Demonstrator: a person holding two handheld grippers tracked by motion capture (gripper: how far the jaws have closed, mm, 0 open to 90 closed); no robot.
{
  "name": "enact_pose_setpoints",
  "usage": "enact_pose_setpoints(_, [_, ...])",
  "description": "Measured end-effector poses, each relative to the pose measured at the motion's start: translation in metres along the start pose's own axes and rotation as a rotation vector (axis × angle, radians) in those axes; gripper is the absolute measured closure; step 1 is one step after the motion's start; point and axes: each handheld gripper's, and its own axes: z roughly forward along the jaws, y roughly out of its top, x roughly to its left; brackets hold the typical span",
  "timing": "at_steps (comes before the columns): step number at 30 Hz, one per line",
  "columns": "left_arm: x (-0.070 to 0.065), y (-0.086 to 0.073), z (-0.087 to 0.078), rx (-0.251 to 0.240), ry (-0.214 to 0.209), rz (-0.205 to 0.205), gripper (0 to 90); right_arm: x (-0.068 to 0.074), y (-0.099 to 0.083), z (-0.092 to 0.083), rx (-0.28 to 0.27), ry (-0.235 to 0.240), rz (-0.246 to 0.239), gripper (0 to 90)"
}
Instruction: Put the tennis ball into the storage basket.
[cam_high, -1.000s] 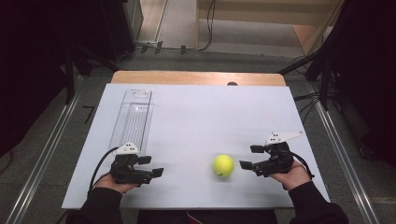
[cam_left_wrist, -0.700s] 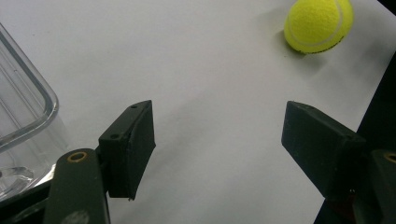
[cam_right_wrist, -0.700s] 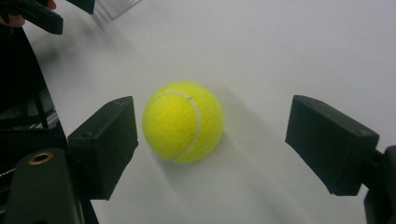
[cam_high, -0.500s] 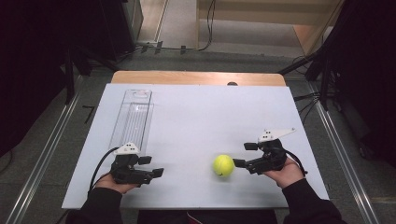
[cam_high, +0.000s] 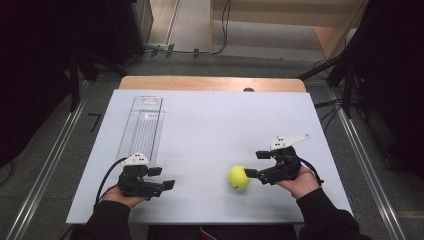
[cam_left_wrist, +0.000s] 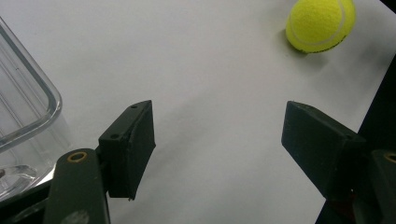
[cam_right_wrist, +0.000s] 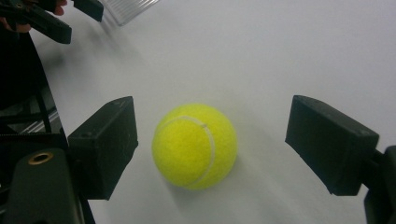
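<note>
Right gripper view: my right claw (cam_right_wrist: 210, 154) spreads wide around the ball (cam_right_wrist: 195, 145), which sits on the table (cam_right_wrist: 289, 51) between the jaws, nearer one jaw, touching neither. My left claw (cam_high: 161, 178) rests wide open and empty beside the clear tray (cam_high: 142, 125).

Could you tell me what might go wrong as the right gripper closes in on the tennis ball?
The tennis ball lies loose on the table, nearer one jaw of the open right gripper; that jaw may touch first and roll it away. It also sits near the table's front edge, so a nudge could send it off.
</note>
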Motion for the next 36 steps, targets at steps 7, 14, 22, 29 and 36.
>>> enact_pose_setpoints(7, [0.0, 0.0, 0.0, 0.004, -0.002, 0.001, 26.5, 0.003, 0.006, 0.005, 0.006, 0.006, -0.012, 14.9])
enact_pose_setpoints(14, [0.0, 0.0, 0.001, 0.009, -0.005, 0.001, 26.5, 0.007, 0.012, 0.011, 0.013, 0.012, -0.024, 14.9])
enact_pose_setpoints(22, [0.0, 0.0, 0.001, 0.015, -0.007, 0.002, 26.5, 0.012, 0.019, 0.019, 0.015, 0.025, -0.044, 14.9])
enact_pose_setpoints(29, [0.0, 0.0, 0.001, 0.017, -0.005, 0.004, 26.5, 0.017, 0.024, 0.026, 0.019, 0.037, -0.061, 14.9])
enact_pose_setpoints(36, [0.0, 0.0, 0.001, 0.017, -0.008, 0.005, 26.5, 0.016, 0.022, 0.029, 0.016, 0.037, -0.059, 15.0])
